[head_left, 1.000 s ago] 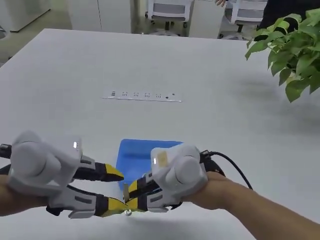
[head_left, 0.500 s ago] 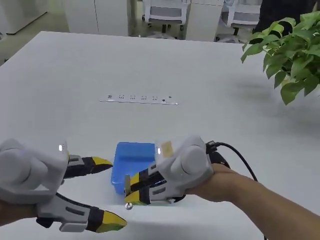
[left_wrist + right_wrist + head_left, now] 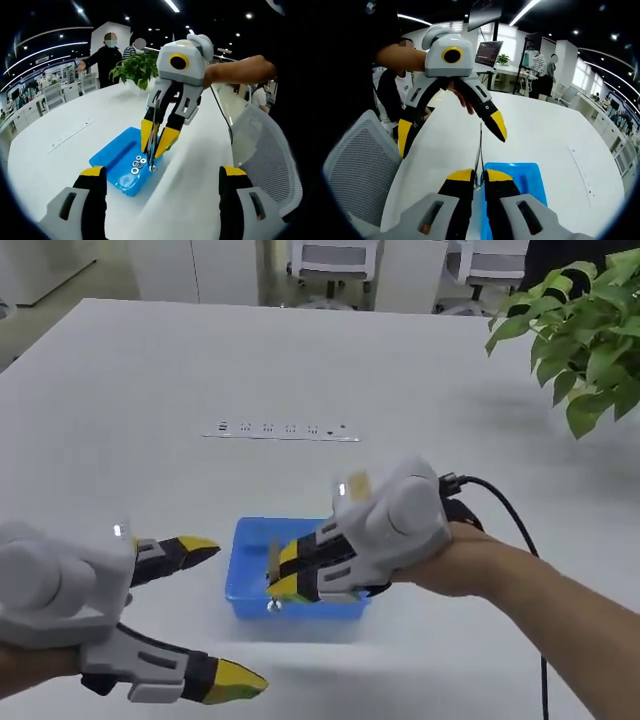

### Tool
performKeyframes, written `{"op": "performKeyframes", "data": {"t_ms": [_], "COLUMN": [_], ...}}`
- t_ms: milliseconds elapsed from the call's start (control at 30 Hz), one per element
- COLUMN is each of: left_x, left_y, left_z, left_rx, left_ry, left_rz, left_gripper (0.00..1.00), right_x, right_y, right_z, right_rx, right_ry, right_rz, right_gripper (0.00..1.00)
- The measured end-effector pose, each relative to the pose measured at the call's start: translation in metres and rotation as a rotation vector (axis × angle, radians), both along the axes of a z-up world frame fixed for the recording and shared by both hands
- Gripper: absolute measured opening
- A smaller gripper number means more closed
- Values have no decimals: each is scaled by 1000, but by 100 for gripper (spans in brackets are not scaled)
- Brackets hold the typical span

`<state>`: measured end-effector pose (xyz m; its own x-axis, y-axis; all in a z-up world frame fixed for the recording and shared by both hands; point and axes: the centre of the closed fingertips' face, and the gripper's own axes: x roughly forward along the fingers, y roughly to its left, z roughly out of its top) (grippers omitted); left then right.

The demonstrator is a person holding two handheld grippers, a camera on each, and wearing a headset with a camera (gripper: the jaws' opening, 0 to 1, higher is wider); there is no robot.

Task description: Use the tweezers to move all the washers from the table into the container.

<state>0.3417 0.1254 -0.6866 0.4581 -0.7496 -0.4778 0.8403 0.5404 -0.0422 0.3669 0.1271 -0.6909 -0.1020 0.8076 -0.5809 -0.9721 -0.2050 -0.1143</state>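
**Head view.** Your right hand-held gripper [image 3: 285, 580] is pinched narrow on the tweezers [image 3: 274, 565]. The washer [image 3: 272, 606] at their tip now hangs at the near wall of the blue container [image 3: 250, 555]. A second ago that tip sat low over the bare surface [image 3: 120, 460] in front of the container. Your left hand-held gripper [image 3: 218, 612], close in beside the tweezers then, has drawn back, jaws spread wide, holding nothing.

**Left gripper view.** Tweezers [image 3: 152, 135] point straight down. Their tip is right at the container's rim [image 3: 110, 160], just beside a few washers [image 3: 137, 162] already lying inside. Cannot tell if the tip is fully past the wall.

**Right gripper view.** Your own jaws stand almost together on the tweezers' shank, with the container [image 3: 520, 185] just ahead. The washer is too small to make out here.

**Meaning.** The carry looks done and the release is due. Get the tip clearly inside the wall before easing the pinch, or the washer may strike the rim and roll off. Whether more washers wait on the surface, I cannot tell.
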Motion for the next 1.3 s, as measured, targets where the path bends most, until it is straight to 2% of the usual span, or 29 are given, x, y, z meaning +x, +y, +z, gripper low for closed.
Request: {"op": "performKeyframes", "data": {"t_ms": [267, 633, 900, 1300], "left_x": [1, 6, 8, 10], "left_y": [-1, 1, 2, -6], "left_z": [5, 9, 5, 7], "left_rx": [-24, -40, -41, -47], "left_ry": [-19, -38, -32, -23], "left_rz": [20, 37, 45, 47], "left_gripper": [99, 99, 99, 99], "right_x": [21, 48, 64, 79], "right_y": [-3, -8, -13, -14], "right_z": [1, -9, -21, -40], "right_rx": [7, 1, -17, -40], "right_ry": [-30, -55, -62, -58], "right_rz": [-17, -48, -72, -89], "right_gripper": [9, 9, 9, 9]}}
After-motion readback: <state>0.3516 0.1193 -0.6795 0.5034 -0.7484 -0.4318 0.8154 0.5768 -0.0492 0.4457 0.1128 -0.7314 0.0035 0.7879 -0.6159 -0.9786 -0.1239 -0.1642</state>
